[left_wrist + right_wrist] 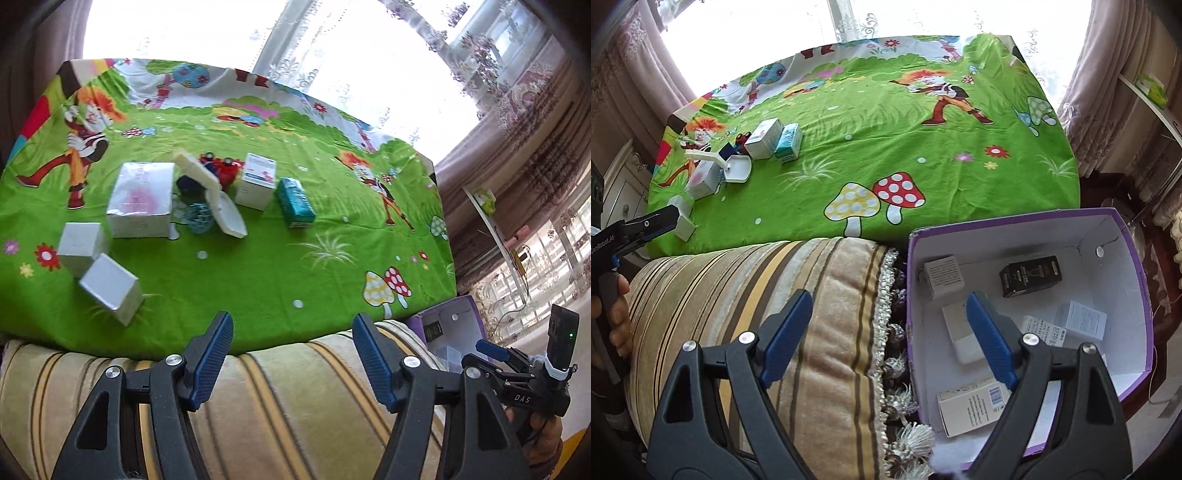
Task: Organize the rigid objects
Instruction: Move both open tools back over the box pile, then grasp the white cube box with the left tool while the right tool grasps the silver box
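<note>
Both your tongs are released and empty: left tongs (291, 360) hang over the striped beige cushion (288, 406) with nothing between the blue pads, right tongs (886, 336) straddle the cushion edge and the purple-rimmed white cardboard box (1108, 229). The leftover boxes sit on the bed with the green cartoon-print sheet (258, 273), at roughly 11 o'clock from your left tongs. Nearest are two small silver foil cubes (110, 288), touching each other, then a larger silver box with a pink print (142, 199), an open white hinged case (218, 199), a white carton (256, 182) and a teal carton (295, 203) whose long axis runs toward 11 o'clock in the left wrist view. Your left hand looks clearly nearer that cluster; from the right wrist view it lies far off at 10 o'clock. The purple box sits at 2 o'clock from the right tongs and already holds a black carton (1030, 275), a grey cube (942, 275), a barcode carton (975, 406) and several other white cartons, plenty of floor free. Likely next: left tongs go for a silver cube.
</note>
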